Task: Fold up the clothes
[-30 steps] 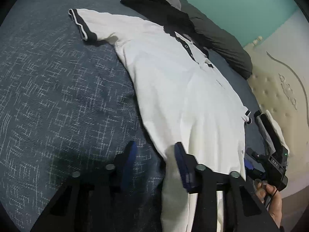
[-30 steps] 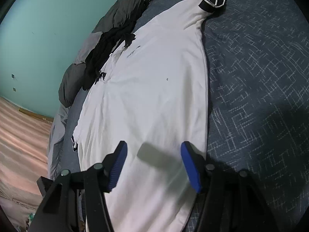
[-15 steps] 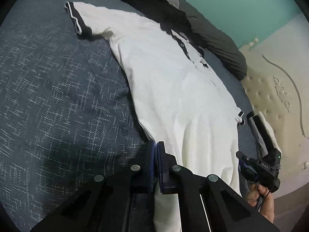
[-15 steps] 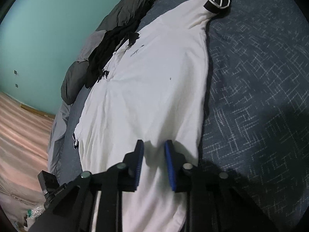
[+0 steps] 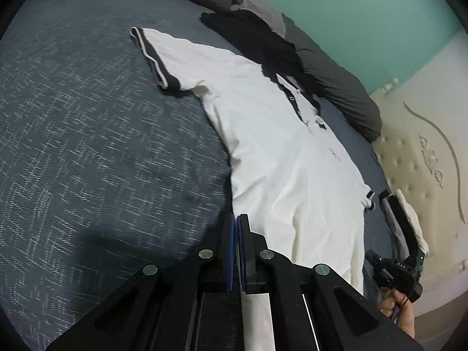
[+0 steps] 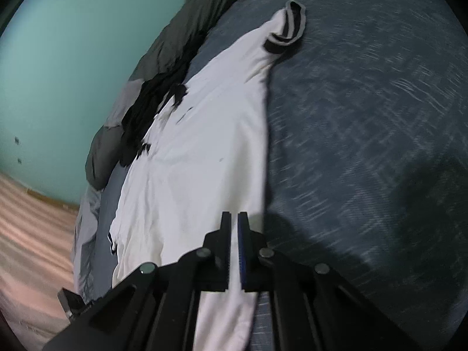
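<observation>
I count one white shirt (image 5: 280,158) on one bed (image 5: 87,146); my two grippers, left (image 5: 237,225) and right (image 6: 234,222), have just closed, jaws clamped on its hem.

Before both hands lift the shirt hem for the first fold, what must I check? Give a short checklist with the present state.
1. Left gripper shut on the white polo shirt with dark trim: ok.
2. Right gripper shut on the hem: ok.
3. Both sleeves spread flat: ok.
4. Collar free of the black garment: cannot tell.
5. Blue patterned bedspread pinched with the hem: cannot tell.
</observation>
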### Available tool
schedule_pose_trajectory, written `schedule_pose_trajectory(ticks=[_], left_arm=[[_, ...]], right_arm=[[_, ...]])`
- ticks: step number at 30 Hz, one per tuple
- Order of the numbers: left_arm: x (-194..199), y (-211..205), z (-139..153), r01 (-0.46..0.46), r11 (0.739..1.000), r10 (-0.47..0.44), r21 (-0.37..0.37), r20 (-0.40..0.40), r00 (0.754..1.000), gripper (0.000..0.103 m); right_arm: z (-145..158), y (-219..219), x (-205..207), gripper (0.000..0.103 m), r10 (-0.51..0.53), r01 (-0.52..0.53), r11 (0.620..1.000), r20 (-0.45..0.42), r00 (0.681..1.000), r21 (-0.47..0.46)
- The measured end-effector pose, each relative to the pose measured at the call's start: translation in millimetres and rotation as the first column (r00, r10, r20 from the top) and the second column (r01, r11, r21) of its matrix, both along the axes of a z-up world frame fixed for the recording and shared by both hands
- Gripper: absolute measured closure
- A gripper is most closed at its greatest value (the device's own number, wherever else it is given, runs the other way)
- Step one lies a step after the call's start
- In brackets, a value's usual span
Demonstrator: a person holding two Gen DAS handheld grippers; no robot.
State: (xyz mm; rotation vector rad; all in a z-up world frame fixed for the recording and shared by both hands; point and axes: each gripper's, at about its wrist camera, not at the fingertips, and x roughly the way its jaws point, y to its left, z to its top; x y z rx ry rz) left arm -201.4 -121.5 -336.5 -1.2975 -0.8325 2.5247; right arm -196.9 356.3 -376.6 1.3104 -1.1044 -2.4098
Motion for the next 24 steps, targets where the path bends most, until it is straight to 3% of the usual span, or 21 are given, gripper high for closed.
schedule_pose_trajectory(ticks=[4, 5, 6, 7, 10, 12, 15, 17, 24], left_arm=[[-1.7, 0.3, -2.4, -0.005, 1.0, 0.005, -0.01, 0.009, 1.0, 0.1], [-2.0, 1.0, -2.5, -0.004, 1.0, 0.004, -0.014, 0.009, 1.0, 0.1], [-2.1, 1.2, -2.9, -0.004, 1.0, 0.004, -0.015, 0.01, 1.0, 0.1], [-2.1, 1.3, -3.2, -0.003, 1.0, 0.003, -0.016, 0.01, 1.0, 0.1], [-1.3, 1.3, -4.4, 0.003, 1.0, -0.002, -0.015, 0.012, 1.0, 0.1], [-1.5, 1.8, -4.8, 0.005, 1.0, -0.005, -0.017, 0.013, 1.0, 0.1], [-1.3, 1.6, -4.2, 0.007, 1.0, -0.007, -0.019, 0.012, 1.0, 0.1], [-1.1, 1.2, -4.0, 0.007, 1.0, -0.007, -0.019, 0.011, 1.0, 0.1], [-0.3, -1.8, -5.2, -0.005, 1.0, 0.006, -0.02, 0.009, 1.0, 0.1]], right_arm=[[-6.7, 5.0, -1.6, 0.095, -0.02, 0.019, 1.0, 0.061, 0.998, 0.015], [-8.3, 5.1, -2.4, 0.088, -0.018, 0.017, 1.0, 0.072, 0.997, 0.015], [-9.6, 4.9, -3.0, 0.066, -0.017, 0.015, 1.0, 0.079, 0.997, 0.02], [-9.9, 4.1, -3.3, 0.058, -0.01, 0.009, 1.0, 0.076, 0.997, 0.015], [-8.5, -2.1, -4.6, 0.056, 0.02, -0.023, 0.999, 0.066, 0.998, 0.045], [-8.0, -6.2, -4.5, 0.061, 0.045, -0.048, 0.997, 0.054, 0.998, 0.055], [-9.1, -12.4, -5.3, 0.089, 0.079, -0.082, 0.995, 0.05, 0.996, 0.064], [-11.1, -13.6, -5.2, 0.097, 0.086, -0.089, 0.995, 0.049, 0.995, 0.05], [0.7, -9.3, -1.1, 0.101, 0.077, -0.076, 0.996, -0.009, 0.997, 0.037]])
